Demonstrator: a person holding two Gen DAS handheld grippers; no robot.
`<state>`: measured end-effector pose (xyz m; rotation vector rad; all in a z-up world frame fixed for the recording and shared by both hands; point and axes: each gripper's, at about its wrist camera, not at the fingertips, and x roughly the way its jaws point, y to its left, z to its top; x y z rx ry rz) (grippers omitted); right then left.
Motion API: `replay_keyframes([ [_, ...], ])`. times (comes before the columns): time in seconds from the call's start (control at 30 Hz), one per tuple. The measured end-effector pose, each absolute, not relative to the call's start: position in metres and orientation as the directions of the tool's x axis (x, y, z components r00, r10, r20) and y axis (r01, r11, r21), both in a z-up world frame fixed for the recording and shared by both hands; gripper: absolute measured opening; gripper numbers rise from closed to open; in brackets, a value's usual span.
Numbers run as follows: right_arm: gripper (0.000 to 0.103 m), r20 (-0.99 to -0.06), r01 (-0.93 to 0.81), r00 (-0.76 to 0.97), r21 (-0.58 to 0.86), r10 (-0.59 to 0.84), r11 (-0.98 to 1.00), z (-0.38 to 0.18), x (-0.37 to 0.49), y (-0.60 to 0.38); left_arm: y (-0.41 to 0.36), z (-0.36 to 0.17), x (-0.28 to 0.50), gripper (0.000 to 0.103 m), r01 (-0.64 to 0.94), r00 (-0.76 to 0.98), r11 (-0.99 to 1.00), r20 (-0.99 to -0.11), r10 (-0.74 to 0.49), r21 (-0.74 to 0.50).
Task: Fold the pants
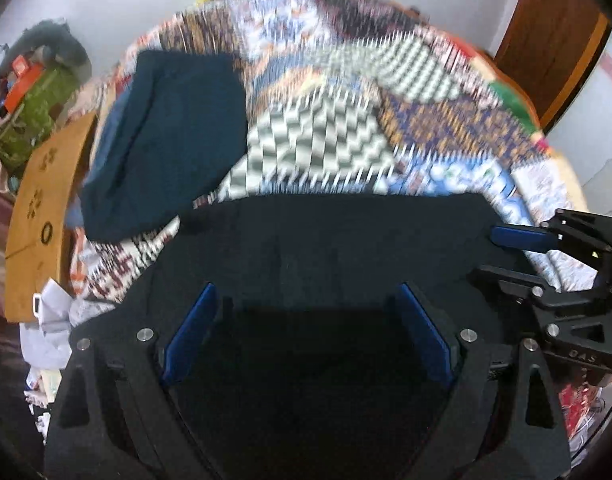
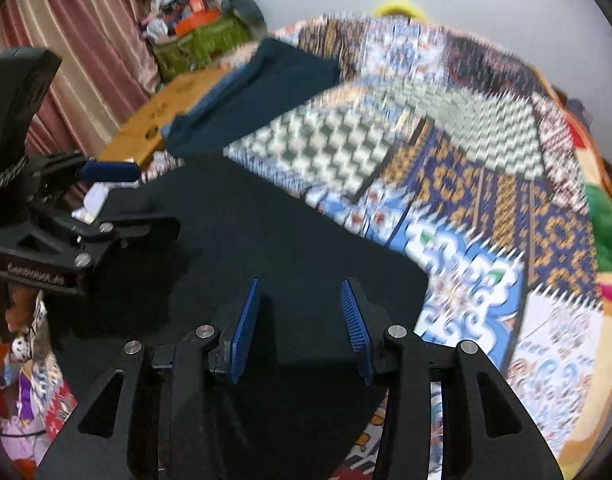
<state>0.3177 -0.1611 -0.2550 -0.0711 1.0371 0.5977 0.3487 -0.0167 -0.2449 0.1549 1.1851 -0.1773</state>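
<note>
While both cameras are smeared by motion blur, I can make out the black pants (image 1: 345, 248) spread flat on the patterned quilt (image 1: 445, 128), filling the near part of each view. My left gripper (image 1: 307, 300) hangs over them with its jaws released and wide, nothing between the blue pads (image 1: 190, 336). My right gripper (image 2: 302, 292) is also released, its jaws parted at a narrower gap, with only dark cloth showing beneath them; I cannot tell whether the fingertips touch the fabric.

From the left wrist, the far edge of the pants runs straight across the picture, and beyond it the quilt lies bare up to its far rim. A folded dark teal garment (image 1: 166, 140) sits at the upper left, apart from the pants, near a wooden board (image 1: 38, 208) along the bed's side. Crumpled white paper (image 1: 54, 320) lies by the pants' left corner.

Only the right wrist shows the pants' right-hand edge, running diagonally with a rounded corner, and a broad stretch of open quilt to that side. It alone shows the striped curtain (image 2: 86, 40) and, clearly, a green bag (image 2: 202, 44) with clutter. Each view catches the other gripper at its side margin.
</note>
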Motion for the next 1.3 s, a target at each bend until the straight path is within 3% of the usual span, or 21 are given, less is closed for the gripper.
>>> replay_keyframes([
  [0.1,0.047,-0.838,-0.504,0.351,0.208,0.419,0.838,-0.266,0.309,-0.161,-0.014,-0.262,0.345,0.093,0.238,0.324,0.971,-0.945,-0.046,0.034],
  [0.17,0.047,-0.839,-0.507,0.351,0.202,0.415,0.838,-0.266,0.304,-0.164,-0.01,-0.262,0.341,0.103,0.239,0.337,0.97,-0.941,-0.043,0.041],
  [0.97,0.055,-0.833,-0.397,0.399,0.219,0.383,0.891,-0.251,0.239,-0.208,0.026,-0.234,0.258,0.103,0.127,0.462,0.992,-0.886,-0.047,0.014],
  [1.3,0.055,-0.767,-0.431,0.525,0.134,0.369,0.892,-0.204,0.227,-0.192,0.078,-0.188,0.223,0.103,-0.052,0.588,0.998,-0.809,0.013,-0.022],
])
